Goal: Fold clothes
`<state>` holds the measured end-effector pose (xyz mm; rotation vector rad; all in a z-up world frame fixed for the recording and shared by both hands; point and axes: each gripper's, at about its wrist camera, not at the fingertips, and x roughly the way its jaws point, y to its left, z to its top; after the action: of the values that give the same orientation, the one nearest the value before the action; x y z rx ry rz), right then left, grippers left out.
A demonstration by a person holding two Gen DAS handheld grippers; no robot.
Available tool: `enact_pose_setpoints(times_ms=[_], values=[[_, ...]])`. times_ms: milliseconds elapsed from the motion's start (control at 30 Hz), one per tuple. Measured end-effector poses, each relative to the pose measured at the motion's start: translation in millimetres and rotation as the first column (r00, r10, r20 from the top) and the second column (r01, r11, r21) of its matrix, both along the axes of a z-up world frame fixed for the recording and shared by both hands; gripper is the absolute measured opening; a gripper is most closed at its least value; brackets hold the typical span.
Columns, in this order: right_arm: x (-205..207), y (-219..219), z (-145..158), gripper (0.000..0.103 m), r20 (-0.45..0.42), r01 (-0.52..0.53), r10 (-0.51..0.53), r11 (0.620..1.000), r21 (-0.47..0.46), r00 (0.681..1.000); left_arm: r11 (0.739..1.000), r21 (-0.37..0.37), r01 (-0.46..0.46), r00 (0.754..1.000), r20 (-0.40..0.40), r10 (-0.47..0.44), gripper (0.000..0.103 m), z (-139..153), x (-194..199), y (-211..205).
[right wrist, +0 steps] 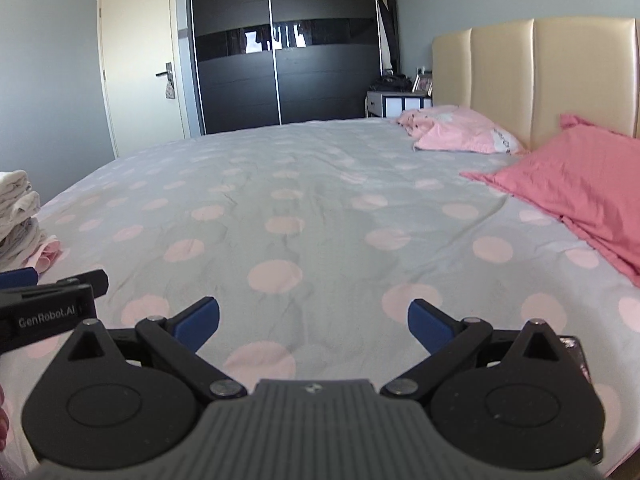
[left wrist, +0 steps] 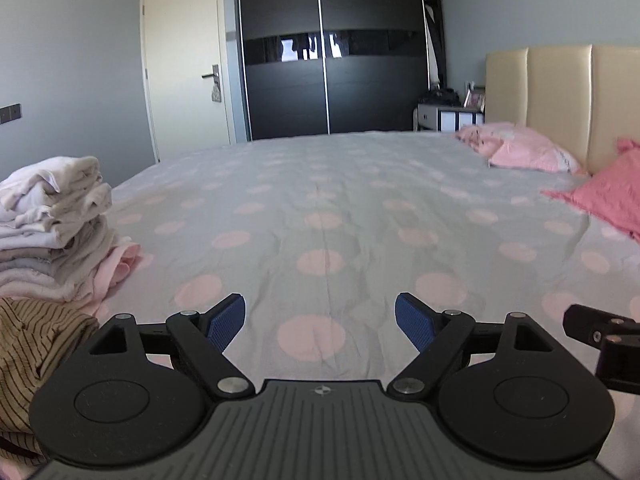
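A stack of folded pale clothes [left wrist: 52,224] sits on the bed's left side, also showing at the left edge of the right wrist view as the stack [right wrist: 18,216]. A brown striped garment [left wrist: 36,344] lies crumpled just left of my left gripper [left wrist: 320,326]. That gripper hovers low over the grey sheet with pink dots [left wrist: 320,200], jaws wide open, nothing between them. My right gripper [right wrist: 314,326] is open too and empty, over the same sheet [right wrist: 280,184]. Each gripper's body shows at the edge of the other's view.
Two pink pillows [right wrist: 468,132] [right wrist: 576,188] lie by the cream headboard [right wrist: 540,76] at right. A dark sliding wardrobe [left wrist: 332,60], a cream door [left wrist: 184,64] and a nightstand [right wrist: 396,104] stand beyond the bed's far edge.
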<state>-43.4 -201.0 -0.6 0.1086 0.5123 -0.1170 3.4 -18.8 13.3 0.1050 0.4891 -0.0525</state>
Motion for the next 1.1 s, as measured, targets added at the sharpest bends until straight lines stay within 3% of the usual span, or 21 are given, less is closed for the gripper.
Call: enact_pose_setpoints(times_ms=[433, 1100], values=[[32.0, 0.0, -15.7, 0.101, -0.064, 0.014, -0.014, 1.0, 0.005, 0.998, 0.998, 0.046, 0.03, 0.994, -0.102, -0.025, 0.082, -29.8, 23.1, -24.0], [27.7, 3.0, -12.7, 0.101, -0.061, -0.011, 0.012, 1.0, 0.013, 0.998, 0.999, 0.035, 0.038, 0.99, -0.138, -0.033, 0.082, -25.2, 17.8, -22.9]])
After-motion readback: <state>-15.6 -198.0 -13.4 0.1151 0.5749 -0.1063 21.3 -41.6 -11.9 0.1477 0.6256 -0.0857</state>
